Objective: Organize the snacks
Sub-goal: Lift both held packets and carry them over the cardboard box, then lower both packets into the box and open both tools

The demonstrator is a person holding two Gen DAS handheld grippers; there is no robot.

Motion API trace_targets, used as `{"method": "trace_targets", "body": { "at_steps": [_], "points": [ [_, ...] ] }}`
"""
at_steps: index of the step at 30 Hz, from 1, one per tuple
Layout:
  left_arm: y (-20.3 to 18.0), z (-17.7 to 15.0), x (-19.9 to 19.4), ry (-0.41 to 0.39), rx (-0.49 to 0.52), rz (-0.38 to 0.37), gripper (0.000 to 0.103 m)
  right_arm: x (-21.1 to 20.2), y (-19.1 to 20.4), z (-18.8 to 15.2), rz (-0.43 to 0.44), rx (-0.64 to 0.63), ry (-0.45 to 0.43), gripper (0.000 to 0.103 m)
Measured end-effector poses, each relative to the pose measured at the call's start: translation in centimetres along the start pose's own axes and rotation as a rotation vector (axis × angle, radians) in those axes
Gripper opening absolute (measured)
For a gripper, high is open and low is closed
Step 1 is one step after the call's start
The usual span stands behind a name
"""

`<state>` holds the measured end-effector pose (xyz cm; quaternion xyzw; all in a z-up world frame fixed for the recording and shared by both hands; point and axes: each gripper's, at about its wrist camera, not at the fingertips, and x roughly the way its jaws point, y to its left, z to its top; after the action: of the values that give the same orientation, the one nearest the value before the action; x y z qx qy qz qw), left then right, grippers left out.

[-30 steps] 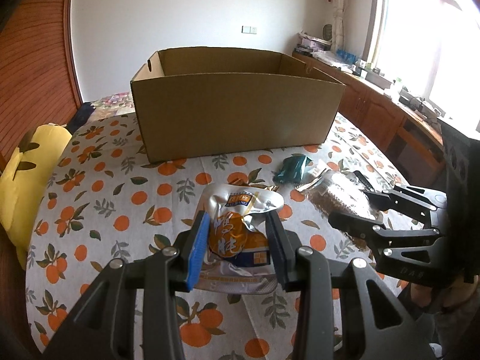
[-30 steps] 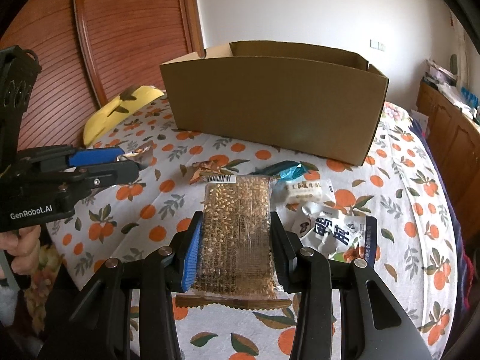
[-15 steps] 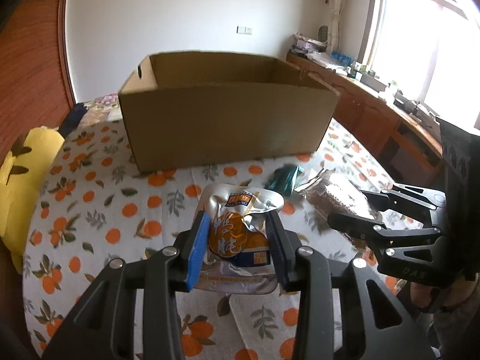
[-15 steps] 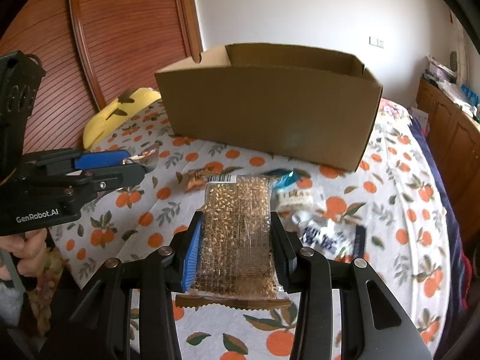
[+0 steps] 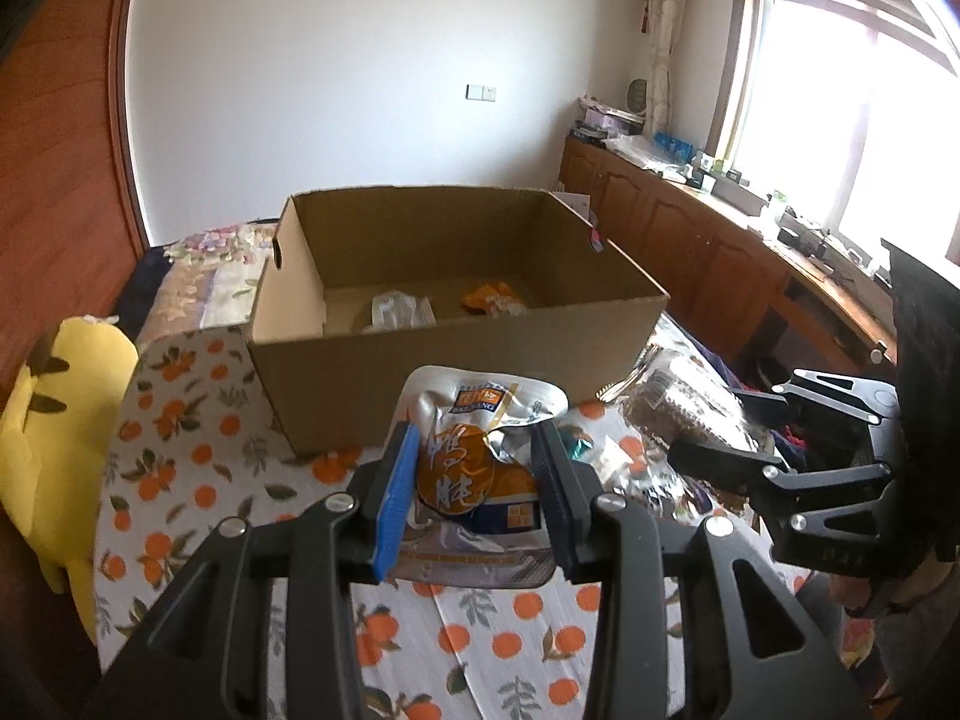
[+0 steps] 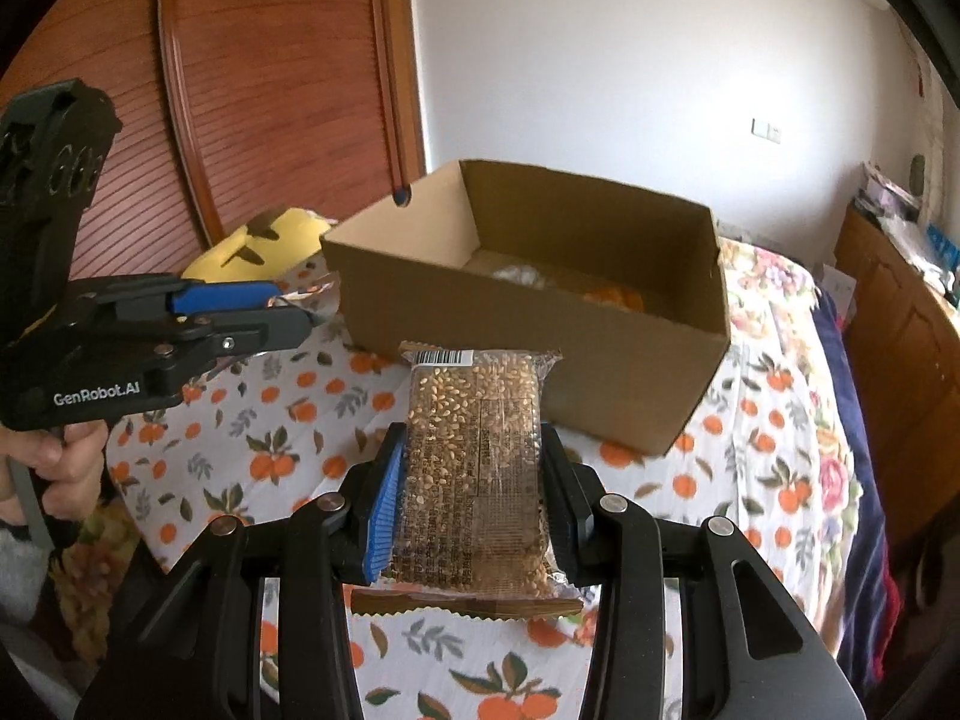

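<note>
The left hand-held gripper (image 5: 477, 492) is clenched on a silver snack pouch (image 5: 480, 456) with an orange label, held up above the orange-print tablecloth (image 5: 180, 468) just in front of the cardboard box (image 5: 360, 384). The right hand-held gripper (image 6: 471, 501) grips a clear pack of seed bar (image 6: 474, 456) upright between its fingers — barcode end toward the box, which sits open on the table. Inside the box lie a whitish packet (image 5: 399, 309) and an orange packet (image 5: 495, 298) (both small, labels unreadable). More wrappers lie on the cloth near the box's right corner, partly hidden. A yellow plush toy (image 5: 54, 420) rests at the table's left edge.
</note>
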<state>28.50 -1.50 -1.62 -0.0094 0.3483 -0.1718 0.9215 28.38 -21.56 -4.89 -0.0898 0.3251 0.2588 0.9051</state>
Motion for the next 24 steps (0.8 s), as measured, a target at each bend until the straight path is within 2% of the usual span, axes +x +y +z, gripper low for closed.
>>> {"method": "trace_targets", "body": {
  "at_steps": [6,17,24],
  "points": [
    [0.4,1.9,1.3,-0.015,0.016,-0.007,0.037,0.5,-0.8,1.6,0.020,-0.001,-0.043,0.041],
    [1.6,6.8,4.4,-0.071,0.025,-0.031,0.038,1.3,-4.5,6.0,-0.033,0.018,-0.120,0.041],
    [3.2,8.7,6.8,-0.070,0.012,-0.028,0.038,2.8,-6.7,8.5,-0.049,0.027,-0.138,0.041]
  ]
}}
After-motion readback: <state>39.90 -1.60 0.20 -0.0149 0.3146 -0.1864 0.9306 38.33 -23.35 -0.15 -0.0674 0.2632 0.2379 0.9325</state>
